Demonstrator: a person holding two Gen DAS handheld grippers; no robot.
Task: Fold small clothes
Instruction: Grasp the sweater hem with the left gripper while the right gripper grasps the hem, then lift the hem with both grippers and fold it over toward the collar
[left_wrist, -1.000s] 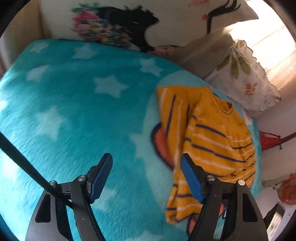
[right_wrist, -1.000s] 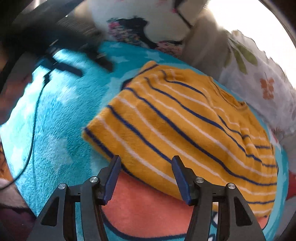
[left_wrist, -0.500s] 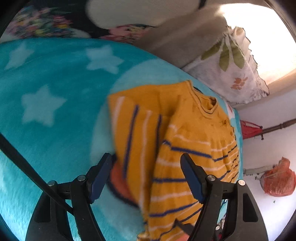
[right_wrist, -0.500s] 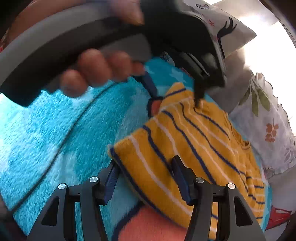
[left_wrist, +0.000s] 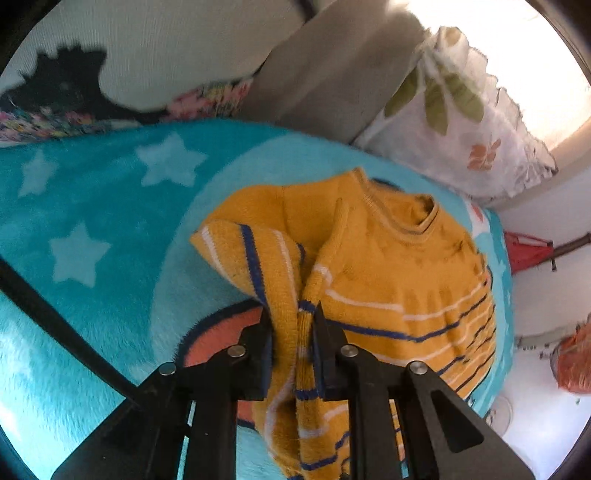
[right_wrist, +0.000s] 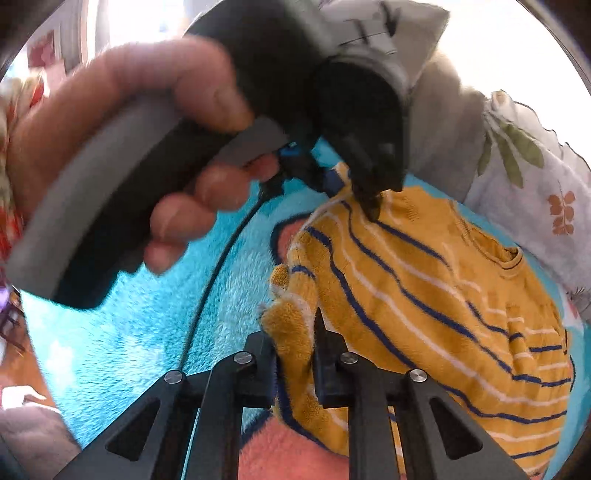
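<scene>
Both claws, spread apart a second ago, are now clenched on the mustard-yellow knitted sweater with navy and white stripes (left_wrist: 399, 280) — left claw (left_wrist: 291, 328) on a bunched sleeve edge, right claw (right_wrist: 295, 339) on a lower-centre corner. It lies mid-frame on the fluffy turquoise star-patterned blanket (left_wrist: 92, 206). Thick, soft knit may slip from such shallow bites — skewing the fold.
</scene>
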